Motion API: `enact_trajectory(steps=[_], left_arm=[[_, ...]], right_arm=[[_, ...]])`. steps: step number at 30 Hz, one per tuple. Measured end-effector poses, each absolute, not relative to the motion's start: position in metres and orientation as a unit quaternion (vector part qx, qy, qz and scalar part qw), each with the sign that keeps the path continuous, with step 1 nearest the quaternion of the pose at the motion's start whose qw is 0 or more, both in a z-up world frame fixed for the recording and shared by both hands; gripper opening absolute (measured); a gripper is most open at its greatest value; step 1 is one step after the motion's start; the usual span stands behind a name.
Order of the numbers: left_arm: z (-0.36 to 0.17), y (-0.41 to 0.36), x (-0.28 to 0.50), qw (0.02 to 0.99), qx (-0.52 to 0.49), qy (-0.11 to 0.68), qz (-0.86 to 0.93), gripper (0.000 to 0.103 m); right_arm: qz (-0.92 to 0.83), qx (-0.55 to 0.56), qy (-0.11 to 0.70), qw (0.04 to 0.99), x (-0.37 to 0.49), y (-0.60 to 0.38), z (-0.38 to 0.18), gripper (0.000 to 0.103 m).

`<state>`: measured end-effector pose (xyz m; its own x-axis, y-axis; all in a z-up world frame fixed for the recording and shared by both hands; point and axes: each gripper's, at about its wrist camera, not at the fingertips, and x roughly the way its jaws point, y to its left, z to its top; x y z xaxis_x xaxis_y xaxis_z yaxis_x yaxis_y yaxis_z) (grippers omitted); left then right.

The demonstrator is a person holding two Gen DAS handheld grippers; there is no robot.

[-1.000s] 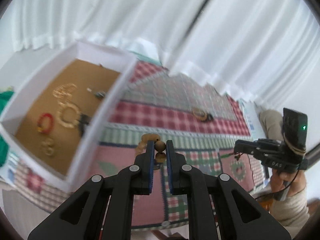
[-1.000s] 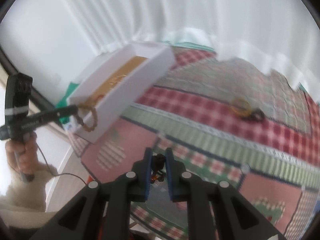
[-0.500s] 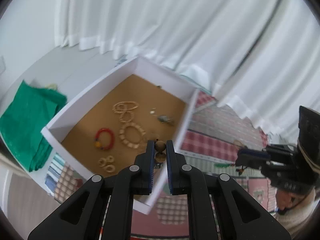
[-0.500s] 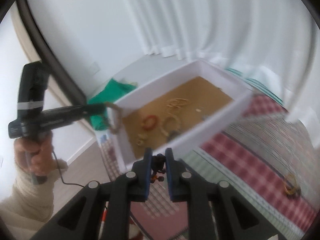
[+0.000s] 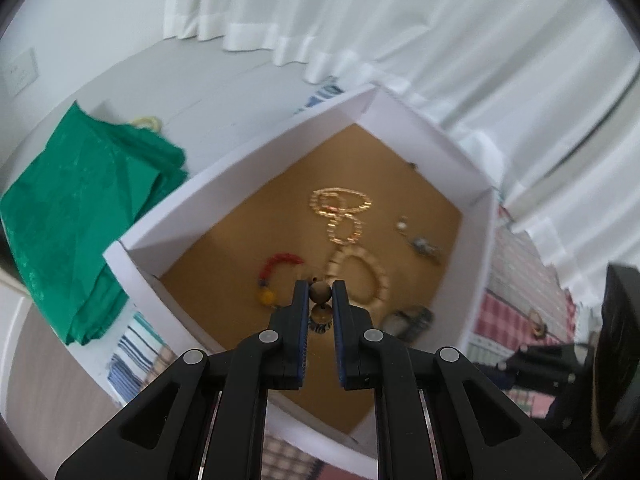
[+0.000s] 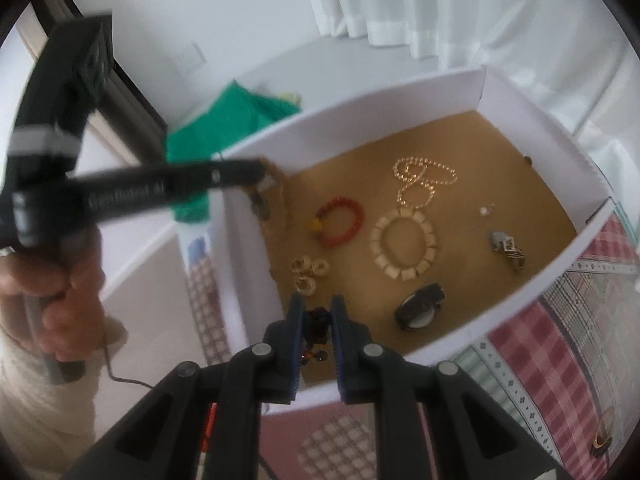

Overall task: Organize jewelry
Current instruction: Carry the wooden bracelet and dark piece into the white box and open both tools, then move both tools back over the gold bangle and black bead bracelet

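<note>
Both hand-held grippers have swung from the checked cloth to above the white box within the last second. Left hand-held gripper [image 5: 320,292] is clamped on a brown bead bracelet [image 5: 320,293], which dangles over the box's brown floor near the corner by the green cloth [image 5: 80,208]. Right hand-held gripper [image 6: 316,316] pinches a small dark beaded piece [image 6: 316,322] just above the near wall of the white box [image 6: 440,88]. Inside lie a red bracelet [image 6: 344,222], a cream bracelet [image 6: 404,244], a gold chain [image 6: 424,178] and a watch [image 6: 420,306]. Both pieces now look placed for release into the box. One ring-like piece [image 6: 602,436] remains on the checked cloth [image 6: 560,340].
</note>
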<state>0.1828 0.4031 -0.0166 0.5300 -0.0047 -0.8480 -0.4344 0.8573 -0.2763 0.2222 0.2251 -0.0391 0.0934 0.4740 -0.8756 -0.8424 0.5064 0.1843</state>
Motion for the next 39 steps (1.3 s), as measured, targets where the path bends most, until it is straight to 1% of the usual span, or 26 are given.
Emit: enact_trajectory(steps=[7,9,10,11,12,13,14,15,17,18,21,27,31,36,39], left_arm=[[-0.049,0.426,0.192,0.830,-0.229,0.482,0.162,0.009],[-0.057,0.427,0.194,0.829,-0.219,0.488,0.163,0.011],[-0.062,0.427,0.195,0.828,-0.212,0.492,0.169,0.011],[-0.065,0.427,0.195,0.826,-0.207,0.494,0.176,0.019],[-0.068,0.427,0.194,0.823,-0.205,0.497,0.184,0.038],[-0.069,0.427,0.191,0.823,-0.207,0.494,0.188,0.047],[-0.068,0.427,0.188,0.826,-0.209,0.488,0.191,0.058],[-0.066,0.425,0.185,0.829,-0.209,0.482,0.193,0.061],[-0.060,0.418,0.180,0.835,-0.206,0.474,0.190,0.064],[-0.056,0.413,0.176,0.836,-0.204,0.472,0.189,0.069],[-0.041,0.386,0.164,0.853,-0.189,0.452,0.179,0.077],[-0.018,0.315,0.150,0.875,-0.148,0.441,0.133,0.078],[-0.008,0.257,0.146,0.885,-0.130,0.439,0.079,0.080],[-0.011,0.183,0.151,0.886,-0.103,0.451,0.012,0.081],[-0.025,0.133,0.157,0.880,-0.081,0.467,-0.025,0.081]], right_arm=[[0.442,-0.227,0.505,0.706,0.227,0.251,-0.082,0.014],[0.445,-0.224,0.509,0.702,0.227,0.256,-0.090,0.015],[0.447,-0.222,0.511,0.700,0.226,0.258,-0.095,0.017],[0.448,-0.220,0.514,0.698,0.226,0.260,-0.098,0.031],[0.449,-0.216,0.513,0.699,0.225,0.260,-0.100,0.041],[0.449,-0.211,0.510,0.703,0.225,0.258,-0.100,0.051],[0.448,-0.208,0.507,0.707,0.223,0.256,-0.099,0.051],[0.447,-0.204,0.502,0.712,0.222,0.253,-0.096,0.051],[0.447,-0.195,0.494,0.720,0.219,0.243,-0.088,0.051],[0.445,-0.193,0.487,0.727,0.217,0.238,-0.082,0.051],[0.440,-0.187,0.456,0.750,0.207,0.218,-0.064,0.051],[0.427,-0.162,0.421,0.783,0.185,0.156,-0.042,0.053],[0.405,-0.150,0.418,0.800,0.176,0.105,-0.040,0.053],[0.353,-0.135,0.431,0.820,0.168,0.025,-0.051,0.053],[0.321,-0.118,0.441,0.830,0.163,-0.020,-0.058,0.053]])
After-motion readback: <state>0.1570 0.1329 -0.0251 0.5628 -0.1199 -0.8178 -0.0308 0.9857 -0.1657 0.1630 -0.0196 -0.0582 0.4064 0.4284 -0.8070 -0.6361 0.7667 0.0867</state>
